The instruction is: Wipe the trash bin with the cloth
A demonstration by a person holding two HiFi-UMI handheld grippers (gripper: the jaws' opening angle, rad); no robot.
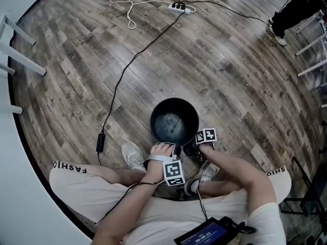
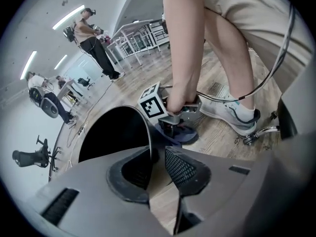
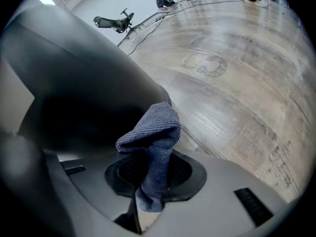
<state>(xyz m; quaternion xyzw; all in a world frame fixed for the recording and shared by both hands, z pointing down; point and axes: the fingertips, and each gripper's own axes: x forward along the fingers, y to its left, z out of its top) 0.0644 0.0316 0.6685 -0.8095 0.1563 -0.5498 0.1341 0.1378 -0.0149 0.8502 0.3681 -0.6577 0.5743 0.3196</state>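
A: Wood-plank floor (image 1: pixel 230 75), worn grey-brown, with a white power strip (image 1: pixel 179 7) lying far off. Where is the trash bin?

B: The trash bin (image 1: pixel 174 100) stands upright on the planks, just ahead of the person's white sneakers (image 1: pixel 133 154). It's round and black, with its mouth open to the head view.

A: Anything in it?

B: Only its own bottom shows, dark with pale scuffs and a dull sheen.

A: And the left claw?

B: The left claw (image 2: pixel 157 154) sits on the near rim. The thin wall runs in between its pads, one pad inside the bin and the meshed pad outside. It is clenched on that rim.

A: The cloth?

B: The cloth (image 3: pixel 153 127) is blue-grey and ribbed. The right claw (image 3: pixel 154 168) is pinched tight on it. A short tail hangs back toward the camera, and the rest bunches into a fold past the tips.

A: Is that fold on the bin?

B: It's low at the bin's outer wall, on the person's right side, near the floor. In the right gripper view the dark wall fills the left and the fold sits just beside it. Whether they touch I cannot tell.

A: How do the two claws stand to each other?

B: Near each other, both at the bin's near side. The left is up at the rim, and the right is lower and outside.
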